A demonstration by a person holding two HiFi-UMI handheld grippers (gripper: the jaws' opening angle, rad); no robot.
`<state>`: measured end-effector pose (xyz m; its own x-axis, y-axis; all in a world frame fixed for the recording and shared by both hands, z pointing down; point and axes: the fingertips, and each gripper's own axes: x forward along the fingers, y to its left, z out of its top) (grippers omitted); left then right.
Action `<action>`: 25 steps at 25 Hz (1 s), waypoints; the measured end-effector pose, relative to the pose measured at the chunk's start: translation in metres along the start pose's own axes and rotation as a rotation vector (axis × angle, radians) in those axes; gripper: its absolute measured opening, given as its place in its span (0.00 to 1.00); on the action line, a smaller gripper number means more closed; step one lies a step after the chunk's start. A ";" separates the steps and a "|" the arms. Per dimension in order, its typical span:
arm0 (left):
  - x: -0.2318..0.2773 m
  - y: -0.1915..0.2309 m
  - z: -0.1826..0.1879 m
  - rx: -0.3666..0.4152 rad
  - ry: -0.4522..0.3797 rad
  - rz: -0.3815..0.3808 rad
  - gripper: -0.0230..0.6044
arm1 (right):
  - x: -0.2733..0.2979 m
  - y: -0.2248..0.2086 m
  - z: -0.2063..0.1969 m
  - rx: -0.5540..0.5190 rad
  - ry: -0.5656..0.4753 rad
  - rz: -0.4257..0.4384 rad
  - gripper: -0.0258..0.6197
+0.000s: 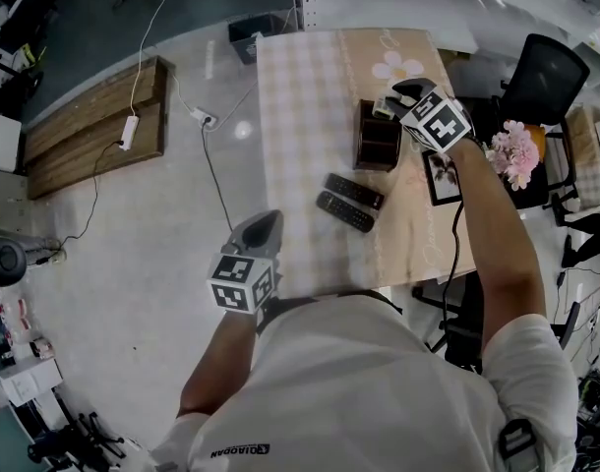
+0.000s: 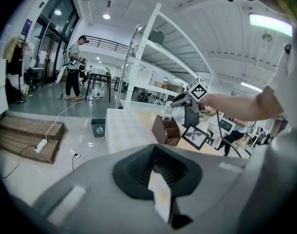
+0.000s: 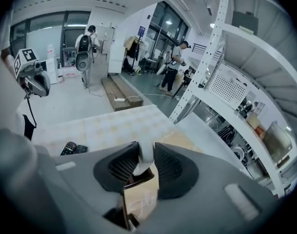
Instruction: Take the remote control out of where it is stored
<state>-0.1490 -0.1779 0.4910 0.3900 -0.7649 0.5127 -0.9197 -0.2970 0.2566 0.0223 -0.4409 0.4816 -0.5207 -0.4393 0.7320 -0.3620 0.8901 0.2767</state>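
The right gripper (image 3: 147, 165) has its jaws pinched on the upper end of a pale remote control (image 3: 146, 152), the dark pads pressing its two sides. The remote stands nearly upright between them. Its lower end hangs just above the open top of a brown wooden box (image 1: 379, 138), which sits straight beneath the jaws. From the left gripper view the remote (image 2: 169, 112) shows raised over the box, and whether its lower tip has cleared the rim cannot be told.

Below and to the person's side of these jaws, two dark remotes (image 1: 351, 201) lie side by side on the checked tablecloth of the table (image 1: 300, 116). A framed picture (image 1: 443, 175) leans just beside the box, on the arm's side. Pink flowers (image 1: 513, 153) stand beyond the frame, and a black chair (image 1: 541, 77) is farther out past the table's edge.

The left gripper (image 1: 264, 229) is well apart from all this, at the table's near edge. Its jaws are pressed together with nothing between them, and they point toward the box across the bare cloth.
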 end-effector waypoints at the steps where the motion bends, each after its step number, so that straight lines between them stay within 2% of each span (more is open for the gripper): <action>1: -0.001 -0.001 0.000 0.002 -0.003 -0.002 0.04 | -0.006 0.000 0.005 -0.004 -0.013 -0.010 0.21; 7: -0.010 -0.012 -0.003 0.018 -0.019 -0.029 0.04 | -0.042 0.010 0.026 -0.031 -0.061 -0.052 0.21; 13: -0.022 -0.018 -0.008 0.031 -0.029 -0.056 0.04 | -0.068 0.035 0.028 -0.024 -0.075 -0.075 0.21; 20: -0.029 -0.020 -0.012 0.051 -0.032 -0.091 0.04 | -0.086 0.077 0.013 0.067 -0.096 -0.102 0.20; 25: -0.030 -0.019 -0.012 0.066 -0.030 -0.111 0.04 | -0.092 0.109 0.002 0.182 -0.117 -0.094 0.20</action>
<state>-0.1429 -0.1426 0.4803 0.4890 -0.7419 0.4588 -0.8723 -0.4168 0.2558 0.0295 -0.3036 0.4436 -0.5606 -0.5398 0.6279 -0.5413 0.8128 0.2155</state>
